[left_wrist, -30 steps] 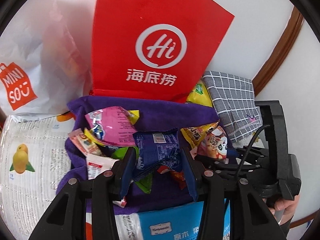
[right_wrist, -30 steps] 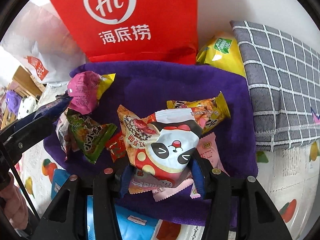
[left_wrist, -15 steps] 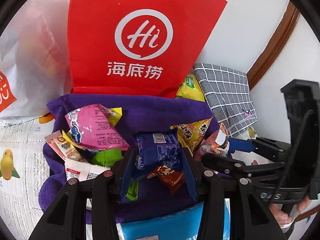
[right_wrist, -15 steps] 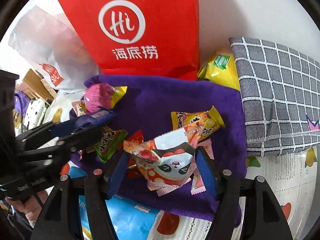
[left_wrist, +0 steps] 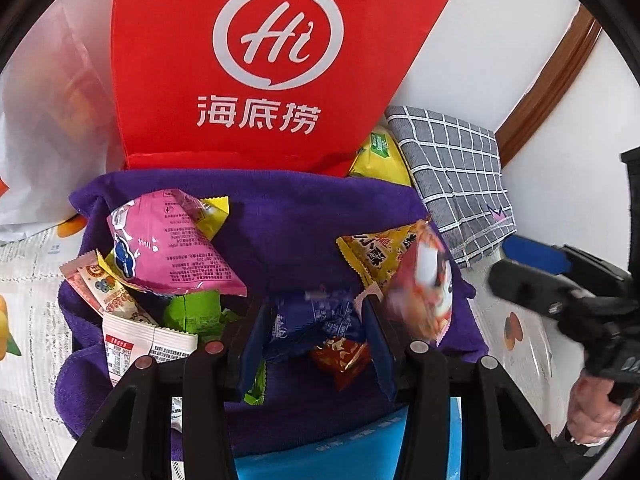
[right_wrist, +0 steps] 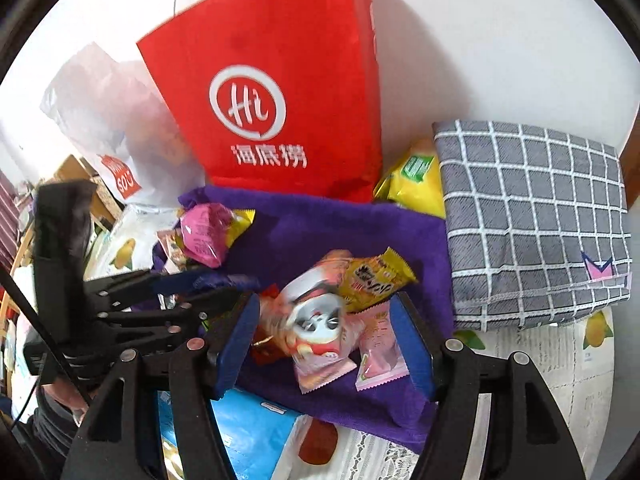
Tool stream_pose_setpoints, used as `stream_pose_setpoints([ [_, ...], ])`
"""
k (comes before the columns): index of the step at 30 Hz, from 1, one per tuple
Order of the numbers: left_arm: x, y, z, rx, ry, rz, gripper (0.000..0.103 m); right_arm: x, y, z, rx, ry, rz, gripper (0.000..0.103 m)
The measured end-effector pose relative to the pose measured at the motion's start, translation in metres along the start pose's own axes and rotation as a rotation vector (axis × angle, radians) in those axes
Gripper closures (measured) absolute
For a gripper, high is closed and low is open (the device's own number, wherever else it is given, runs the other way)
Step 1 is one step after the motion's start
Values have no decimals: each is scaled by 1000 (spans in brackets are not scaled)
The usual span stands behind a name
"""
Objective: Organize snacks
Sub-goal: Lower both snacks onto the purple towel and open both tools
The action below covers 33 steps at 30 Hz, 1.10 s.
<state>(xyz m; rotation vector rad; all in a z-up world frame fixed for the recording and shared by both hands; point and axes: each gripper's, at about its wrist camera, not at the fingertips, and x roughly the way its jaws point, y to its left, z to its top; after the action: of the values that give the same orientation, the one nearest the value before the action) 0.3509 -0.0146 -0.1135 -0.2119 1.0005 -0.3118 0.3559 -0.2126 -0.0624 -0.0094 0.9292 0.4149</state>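
Observation:
Several snack packets lie on a purple towel [left_wrist: 304,216]. My left gripper [left_wrist: 316,320] is shut on a dark blue snack packet [left_wrist: 308,322], held low over the towel. The panda snack packet [right_wrist: 316,320] is blurred and loose between the wide-open fingers of my right gripper [right_wrist: 324,340]; it also shows in the left wrist view [left_wrist: 424,292]. A pink packet [left_wrist: 172,248] lies at the towel's left and a yellow packet [right_wrist: 376,276] near the middle. The left gripper also shows in the right wrist view [right_wrist: 192,284].
A red paper bag [left_wrist: 260,64] stands behind the towel, a white plastic bag [right_wrist: 108,120] to its left. A grey checked cloth [right_wrist: 532,216] lies right, a yellow-green packet [right_wrist: 416,176] beside it. A blue pack [right_wrist: 256,432] lies at the front edge.
My right gripper has opened and pulled back, letting go of the panda packet, which is dropping onto the towel. My left gripper has moved right and forward with the blue packet.

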Motion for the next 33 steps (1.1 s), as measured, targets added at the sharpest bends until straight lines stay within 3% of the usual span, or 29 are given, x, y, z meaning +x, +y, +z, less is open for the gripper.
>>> stream_pose_setpoints([
  [10,1,2,2,-15,0,-1,52,-12,-7,-1,9,-52,-9,36],
  [12,-3,2,3,-16,-5,5,47,-11,-6,-1,7,-48,-15,36],
  [19,-28,2,1,-9,-38,36,46,0,-5,-1,0,-3,-29,36],
  [26,-59,0,-14,-3,-71,59,46,2,-6,-2,20,30,-33,48],
  [33,-95,-10,-36,31,-95,100,46,-41,13,-15,38,-87,-20,49],
])
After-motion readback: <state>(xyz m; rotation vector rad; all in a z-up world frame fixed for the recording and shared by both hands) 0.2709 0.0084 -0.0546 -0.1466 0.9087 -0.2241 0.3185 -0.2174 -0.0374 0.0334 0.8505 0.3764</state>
